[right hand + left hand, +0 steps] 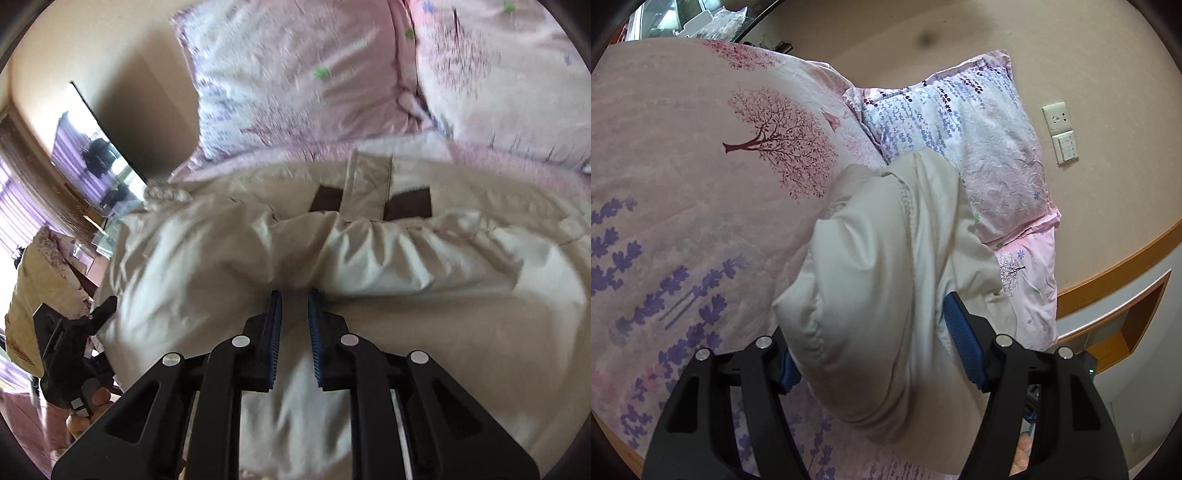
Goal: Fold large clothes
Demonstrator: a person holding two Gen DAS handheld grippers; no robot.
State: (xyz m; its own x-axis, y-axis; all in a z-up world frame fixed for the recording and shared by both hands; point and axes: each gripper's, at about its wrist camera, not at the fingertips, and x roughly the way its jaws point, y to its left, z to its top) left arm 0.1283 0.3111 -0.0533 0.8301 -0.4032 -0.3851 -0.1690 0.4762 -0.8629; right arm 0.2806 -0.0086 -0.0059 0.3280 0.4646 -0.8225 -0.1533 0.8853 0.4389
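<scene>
A puffy cream jacket (879, 258) lies on the bed, and one bulky end of it is raised. My left gripper (871, 332) is shut on that thick bunch. Its right blue pad (960, 339) presses the fabric, while the left pad is mostly hidden behind it. In the right wrist view the jacket (424, 258) spreads across the bed, and its neck label (369, 188) sits between two dark patches. My right gripper (295, 295) points down with its jaws narrow, shut on a gathered fold of the jacket. Creases run out from the fingertips.
The floral pink and purple bedcover (683, 166) lies under the jacket. Pillows (960, 122) lean at the wall behind it. A wall socket and switch (1060, 129) and a wooden ledge (1126, 258) are on the right. A person's fingers (96, 400) hold the left tool.
</scene>
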